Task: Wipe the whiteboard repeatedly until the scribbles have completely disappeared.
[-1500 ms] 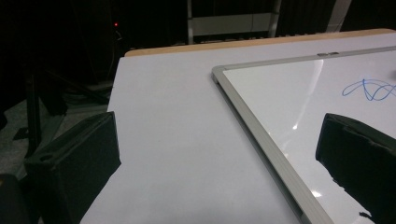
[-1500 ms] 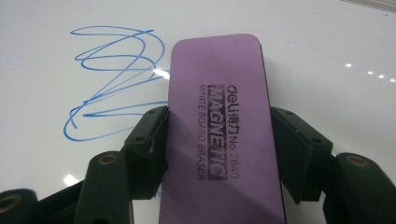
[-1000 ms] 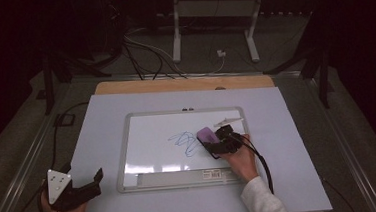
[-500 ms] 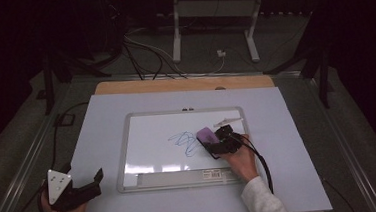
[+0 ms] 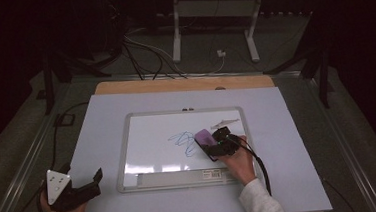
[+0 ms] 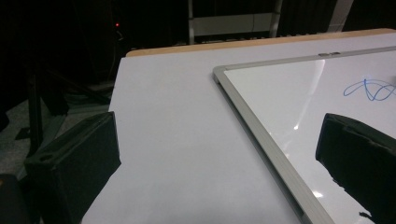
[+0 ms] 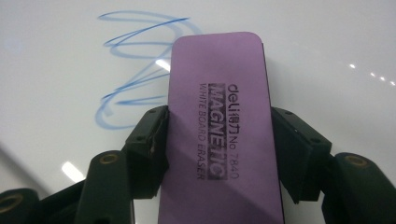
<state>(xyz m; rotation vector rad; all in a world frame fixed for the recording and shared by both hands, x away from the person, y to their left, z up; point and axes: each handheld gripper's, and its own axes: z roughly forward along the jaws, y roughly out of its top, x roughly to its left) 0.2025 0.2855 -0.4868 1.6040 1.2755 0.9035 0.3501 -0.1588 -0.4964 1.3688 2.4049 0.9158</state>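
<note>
Nothing has shifted since the earlier frames: both of my hands sit where they were, and the purple eraser (image 5: 206, 141) lies at the same spot on the whiteboard (image 5: 153, 133). My right gripper (image 5: 218, 145) has its two black jaws clamped on the long sides of the eraser, one pad on each edge, as the right gripper view shows, with the printed face (image 7: 219, 126) turned up toward the camera. The eraser's far end sits just beside the blue scribble (image 5: 182, 140), overlapping its right edge, near the middle of the board. My left gripper (image 5: 81, 186) rests on the white table sheet (image 5: 97, 122) off the board's lower left corner, well apart from the eraser; its jaws stand wide apart with bare sheet between them, and the board's metal frame (image 6: 261, 135) runs past the right-hand jaw.
</note>
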